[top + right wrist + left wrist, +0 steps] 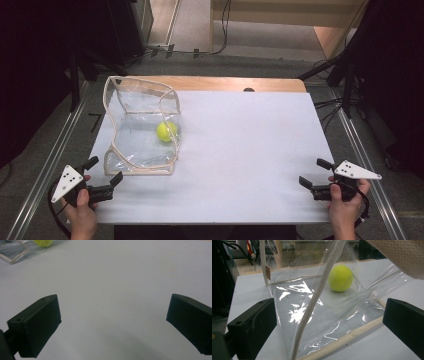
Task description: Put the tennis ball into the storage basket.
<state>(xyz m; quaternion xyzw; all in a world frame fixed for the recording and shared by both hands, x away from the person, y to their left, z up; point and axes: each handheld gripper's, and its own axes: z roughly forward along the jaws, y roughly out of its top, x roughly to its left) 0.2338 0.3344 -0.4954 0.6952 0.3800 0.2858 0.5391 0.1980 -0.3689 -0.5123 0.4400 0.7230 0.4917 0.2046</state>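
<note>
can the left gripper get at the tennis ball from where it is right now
Probably not directly. The left gripper, jaws open, faces the clear bag's near corner, and the tennis ball sits behind clear plastic and the cream trim. It would likely have to go in through an opening.

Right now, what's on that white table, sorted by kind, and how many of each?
Clear plastic bag: 1
Yellow-green tennis ball, inside the bag: 1
Hand-held tools, both open: 2, the left tool and the right tool
Total: 4
</note>
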